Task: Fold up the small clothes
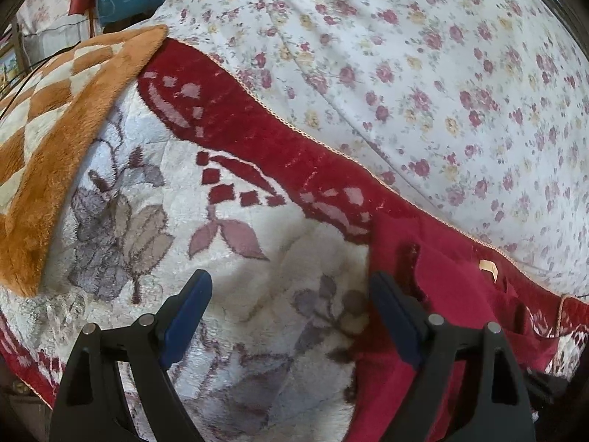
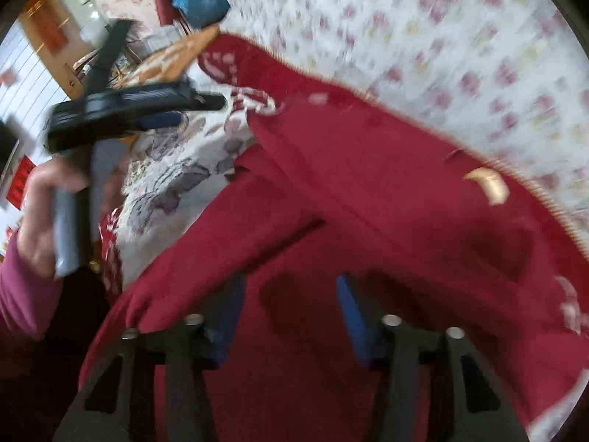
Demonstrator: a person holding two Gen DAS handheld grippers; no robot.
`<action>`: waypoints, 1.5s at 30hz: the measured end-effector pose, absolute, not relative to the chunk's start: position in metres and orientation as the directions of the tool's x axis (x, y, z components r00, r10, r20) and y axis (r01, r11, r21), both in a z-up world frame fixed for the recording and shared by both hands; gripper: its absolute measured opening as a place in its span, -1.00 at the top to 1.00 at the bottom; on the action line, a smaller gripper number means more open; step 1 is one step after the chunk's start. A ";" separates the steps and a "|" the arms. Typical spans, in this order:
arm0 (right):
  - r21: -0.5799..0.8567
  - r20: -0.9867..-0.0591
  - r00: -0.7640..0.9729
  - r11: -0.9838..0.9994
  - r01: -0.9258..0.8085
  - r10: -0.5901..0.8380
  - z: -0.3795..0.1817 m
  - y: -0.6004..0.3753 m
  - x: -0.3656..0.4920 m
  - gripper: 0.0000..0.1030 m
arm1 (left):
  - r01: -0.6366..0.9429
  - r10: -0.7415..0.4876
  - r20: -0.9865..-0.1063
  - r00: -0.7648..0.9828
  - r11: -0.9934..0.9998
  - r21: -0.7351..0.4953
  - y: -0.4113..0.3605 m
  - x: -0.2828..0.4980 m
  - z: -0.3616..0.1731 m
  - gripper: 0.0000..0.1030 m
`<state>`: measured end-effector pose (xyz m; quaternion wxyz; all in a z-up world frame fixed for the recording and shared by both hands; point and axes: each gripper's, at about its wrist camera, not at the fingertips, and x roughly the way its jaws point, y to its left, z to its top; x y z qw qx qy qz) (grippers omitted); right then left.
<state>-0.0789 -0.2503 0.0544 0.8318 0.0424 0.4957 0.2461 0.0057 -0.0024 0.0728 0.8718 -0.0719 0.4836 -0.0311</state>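
- Left gripper (image 1: 291, 305): jaws wide, empty, poised beside the red garment (image 1: 441, 294) edge.
- Right gripper (image 2: 291, 294): jaws apart, garment draped over, grip unconfirmed.

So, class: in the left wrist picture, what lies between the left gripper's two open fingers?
Only the plush white blanket with its grey flower pattern shows between the left gripper fingers. The red garment lies beside the right-hand finger, not in the gap.

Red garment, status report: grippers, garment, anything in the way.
Left gripper open, beside red garment. Right gripper open over it. Garment unfolded on blanket. Nothing on top.
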 end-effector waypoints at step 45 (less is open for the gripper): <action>0.239 -0.826 0.430 0.917 -0.318 0.364 0.061 -0.238 0.045 0.83 | -0.032 -0.155 -0.831 0.535 0.979 -0.203 0.013 0.012 0.078 -0.69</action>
